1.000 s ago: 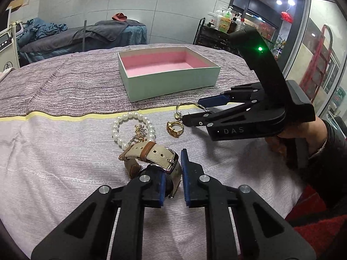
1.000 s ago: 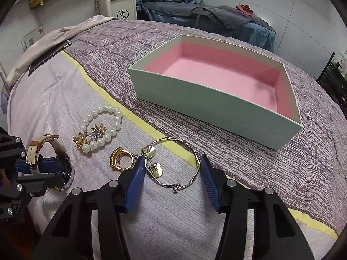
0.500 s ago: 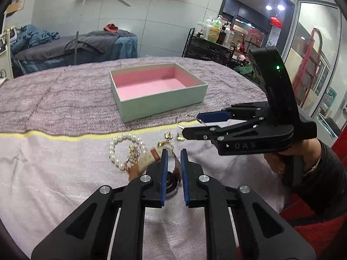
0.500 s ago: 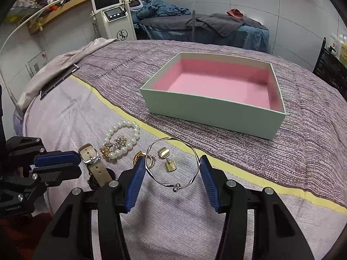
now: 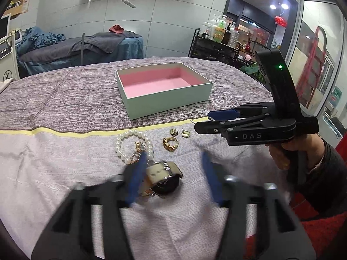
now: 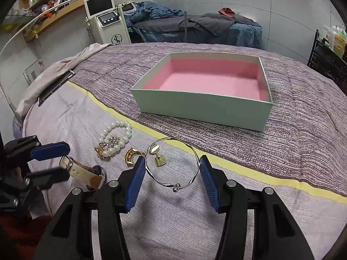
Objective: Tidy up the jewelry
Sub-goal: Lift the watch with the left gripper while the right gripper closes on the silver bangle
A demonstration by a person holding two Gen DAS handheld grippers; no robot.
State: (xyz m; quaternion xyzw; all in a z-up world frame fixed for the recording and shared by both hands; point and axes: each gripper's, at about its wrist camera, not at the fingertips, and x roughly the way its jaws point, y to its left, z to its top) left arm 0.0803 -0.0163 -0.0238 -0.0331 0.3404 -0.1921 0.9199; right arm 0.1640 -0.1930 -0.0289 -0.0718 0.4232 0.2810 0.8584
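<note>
The left gripper [image 5: 173,155] is blurred and its jaws are opening around a beige-strap watch [image 5: 164,179] that lies on the cloth; the right pad stands clear of it. In the right wrist view the watch [image 6: 82,171] pokes out between the left gripper's [image 6: 65,160] fingers. The right gripper [image 6: 172,159] is shut on a silver bangle [image 6: 175,188], held just above the cloth. A pearl bracelet [image 5: 118,146], a gold ring [image 5: 170,146] and two gold earrings [image 5: 173,131] lie between the grippers. The pink-lined green box [image 5: 169,101] stands behind them, with nothing in it.
A person's hand [image 5: 279,156] holds the right gripper [image 5: 202,121]. A flat tablet [image 6: 56,86] lies at the table's far left edge. A yellow stripe [image 6: 238,166] crosses the cloth in front of the box [image 6: 199,110]. A treatment bed, a machine and a bottle rack stand beyond the table.
The left jaws were shut beside the watch and now spread apart around it. The right gripper has risen a little with the bangle still between its pads.
</note>
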